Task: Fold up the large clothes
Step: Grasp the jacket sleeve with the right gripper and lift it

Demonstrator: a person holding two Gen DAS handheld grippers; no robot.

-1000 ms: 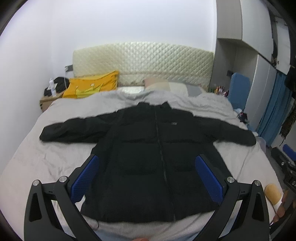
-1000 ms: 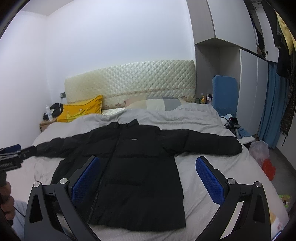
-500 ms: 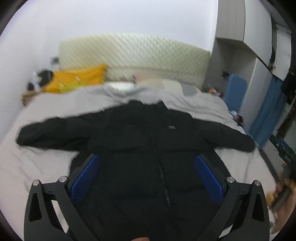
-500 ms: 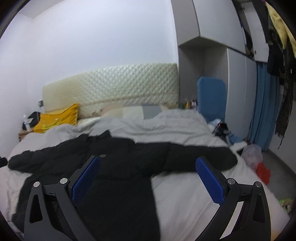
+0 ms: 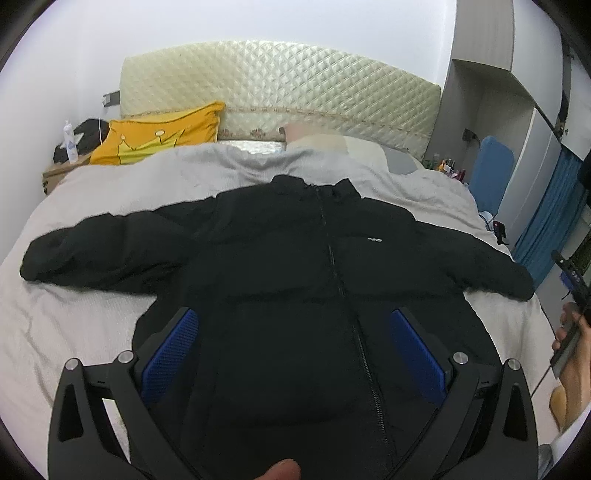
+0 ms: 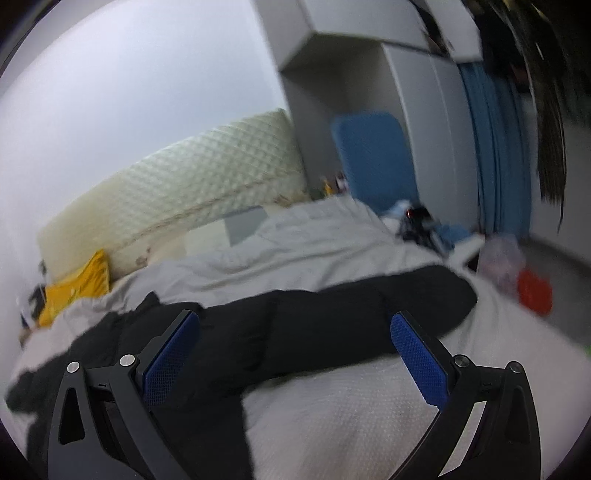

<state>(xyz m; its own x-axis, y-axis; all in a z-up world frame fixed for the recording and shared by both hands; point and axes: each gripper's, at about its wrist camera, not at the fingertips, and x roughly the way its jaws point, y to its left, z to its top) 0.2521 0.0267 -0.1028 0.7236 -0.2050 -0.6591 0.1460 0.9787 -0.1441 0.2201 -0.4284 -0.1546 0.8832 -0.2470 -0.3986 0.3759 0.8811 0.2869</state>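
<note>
Puffer jacket (image 5: 295,295), black and zipped up the front, lies flat and face-up across the bed (image 5: 74,325), collar toward the headboard and both sleeves stretched straight out to the sides. A small white logo (image 5: 375,240) sits on its chest. In the right wrist view, which is blurred, one outstretched sleeve (image 6: 369,317) runs across the grey bedspread (image 6: 369,406) with its cuff near the bed's edge.

The left claw (image 5: 294,360) hangs over the lower body of the jacket, its blue pads (image 5: 170,360) spread wide with nothing between them; whether it touches the cloth cannot be told. The right claw (image 6: 295,360) is likewise spread wide and empty, poised above the sleeve and the bare bedspread beside it. At the right border of the left wrist view a hand (image 5: 570,354) grips that second tool's handle.

Behind the jacket a yellow pillow (image 5: 155,136) leans at the quilted cream headboard (image 5: 280,96), with a grey-and-cream pillow (image 5: 351,146) next to it. A white bottle (image 5: 70,142) stands on the bedside stand at the left. Grey wardrobes (image 5: 480,33), a blue board (image 5: 491,173) and a blue curtain (image 5: 554,214) line the right wall
</note>
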